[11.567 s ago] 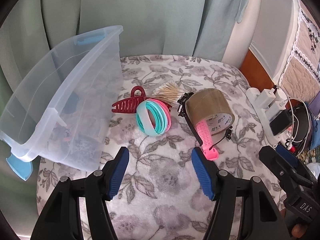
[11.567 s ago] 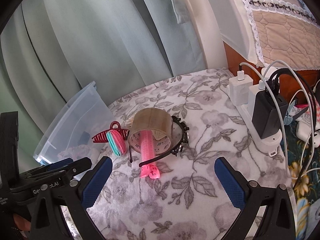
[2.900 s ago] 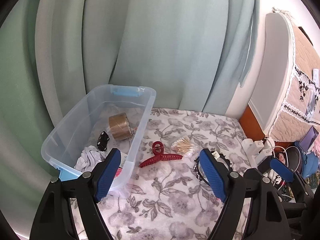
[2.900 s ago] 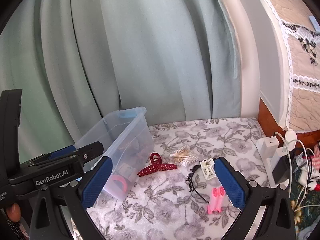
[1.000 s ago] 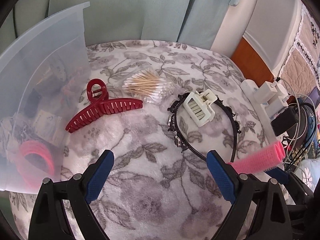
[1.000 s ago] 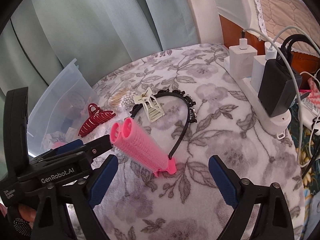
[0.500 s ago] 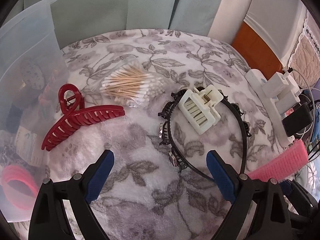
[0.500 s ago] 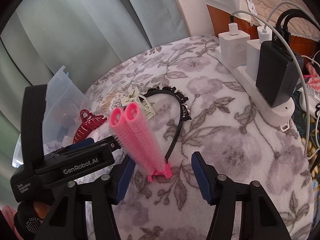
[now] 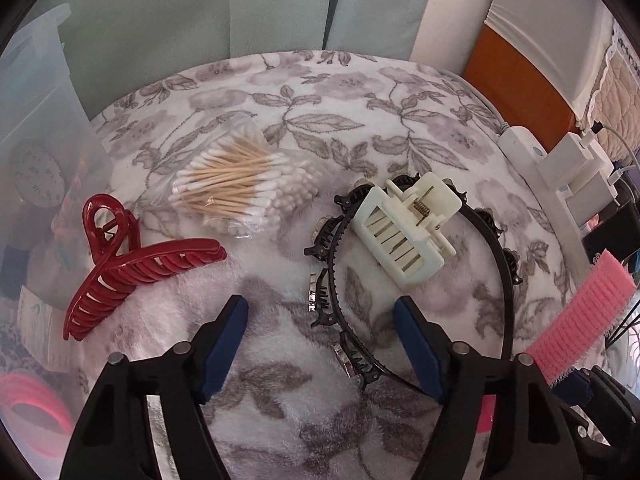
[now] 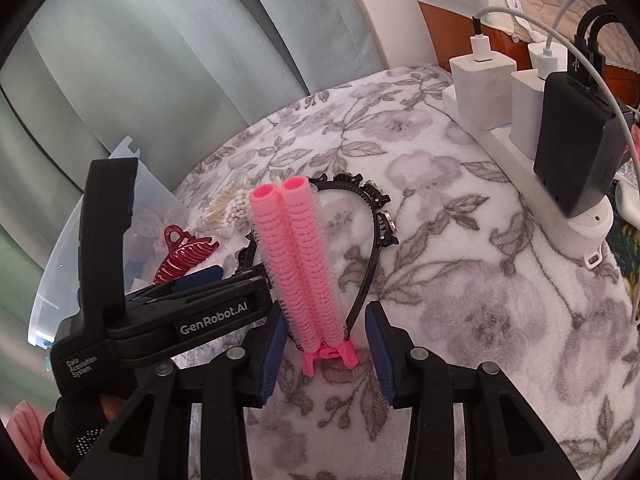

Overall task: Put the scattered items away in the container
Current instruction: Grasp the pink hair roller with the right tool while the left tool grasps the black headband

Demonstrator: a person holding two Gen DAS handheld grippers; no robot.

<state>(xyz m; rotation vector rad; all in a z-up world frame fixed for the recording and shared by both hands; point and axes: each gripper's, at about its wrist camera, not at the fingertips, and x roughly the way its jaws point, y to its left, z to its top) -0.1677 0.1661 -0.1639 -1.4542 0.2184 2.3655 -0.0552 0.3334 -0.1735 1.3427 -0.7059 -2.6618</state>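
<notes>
While the right gripper [image 10: 326,344] closes its jaws around the pink hair roller [image 10: 304,264], the blue pads sit just beside the roller's base on either side; can't tell if they press yet. Roller stands tilted up off the floral blanket [image 10: 460,280], clip end down between the jaws.

Left gripper [image 9: 320,344] jaws about half open and closing, nothing gripped. The black headband [image 9: 500,264] rim runs between the blue pads, apart from both. White claw clip [image 9: 408,232] lies on the headband's arch. Bag of cotton swabs [image 9: 240,188] sits to its left, red claw clip [image 9: 132,264] further left, next to the wall of the clear container [image 9: 44,128]. Tape roll and pink bands visible through the container wall.

White power strip [image 10: 532,168] with chargers along the blanket's right edge, well apart from both grippers.
</notes>
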